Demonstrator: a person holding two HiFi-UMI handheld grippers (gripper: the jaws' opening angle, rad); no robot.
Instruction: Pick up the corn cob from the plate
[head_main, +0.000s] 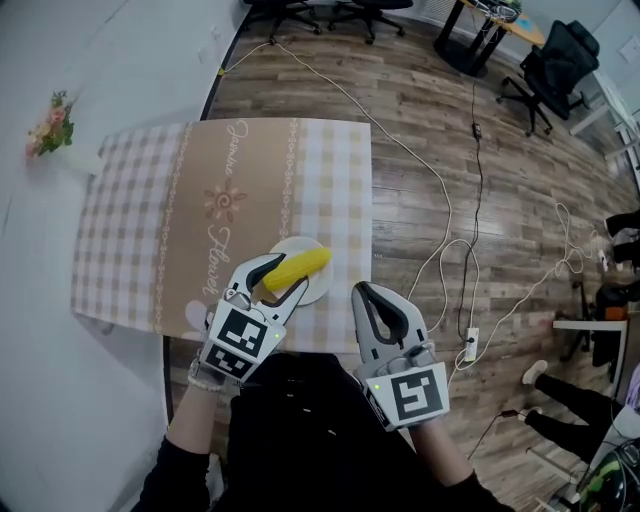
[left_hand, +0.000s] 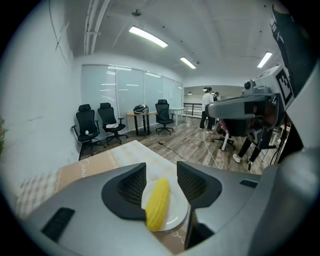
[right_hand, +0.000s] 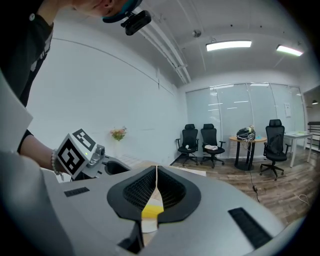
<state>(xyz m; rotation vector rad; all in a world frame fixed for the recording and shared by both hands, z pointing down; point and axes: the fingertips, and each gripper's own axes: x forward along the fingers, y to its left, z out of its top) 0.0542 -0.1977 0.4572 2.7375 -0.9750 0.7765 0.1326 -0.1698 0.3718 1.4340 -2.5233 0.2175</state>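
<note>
The corn cob (head_main: 297, 268) lies on its side on the white plate (head_main: 317, 292), which sits near my edge of the surface (head_main: 140, 230), on its checked cloth. In the head view the cob's long axis runs on a diagonal, its near end toward my left and its far end up and to the right.

My left hand-held gripper (head_main: 285, 275) points along almost the same diagonal. Its jaws stand apart with the near half of the cob between them. In the left gripper view the cob runs away from me almost in line with the jaws. Its near end is low by the left jaw and its far end leans a little toward the right one. There is a clear gap on the right pad's side. On the left side I cannot tell whether the pad touches the cob. Nothing is gripped yet.

I judge that the jaws would close across the cob's width, which is what the pickup needs. The slight lean may roll the cob as they close.

My right hand-held gripper (head_main: 363, 292) is pressed together and empty. It sits just beside the plate on the right, farther from the cob than my left.
</note>
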